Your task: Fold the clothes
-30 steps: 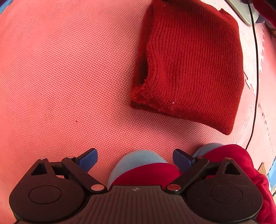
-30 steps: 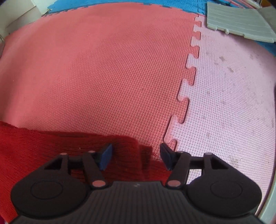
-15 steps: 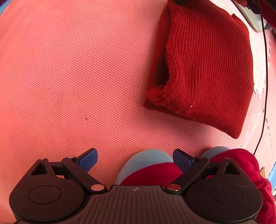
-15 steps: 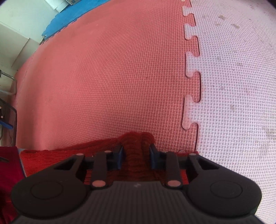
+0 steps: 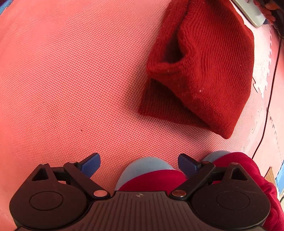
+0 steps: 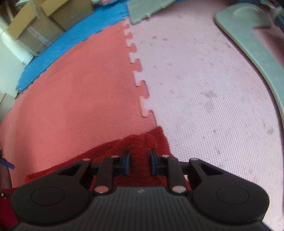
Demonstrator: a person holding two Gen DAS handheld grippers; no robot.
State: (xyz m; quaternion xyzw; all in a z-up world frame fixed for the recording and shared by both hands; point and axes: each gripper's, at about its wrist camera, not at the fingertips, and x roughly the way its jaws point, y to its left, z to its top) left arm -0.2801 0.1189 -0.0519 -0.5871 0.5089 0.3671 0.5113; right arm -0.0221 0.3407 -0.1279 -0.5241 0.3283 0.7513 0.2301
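The red floor mat fills most of the frame. The folded red sweater lies at upper right. Your right hand-held gripper has just been closing and grasps its edge; your left hand-held gripper is released.

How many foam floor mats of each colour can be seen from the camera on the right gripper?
Red mat: 1
Pale pink mat: 1
Blue mat: 1
Grey mat: 1
Total: 4 mat colours, one patch each. Whether the blue patch is more than one tile cannot be told.
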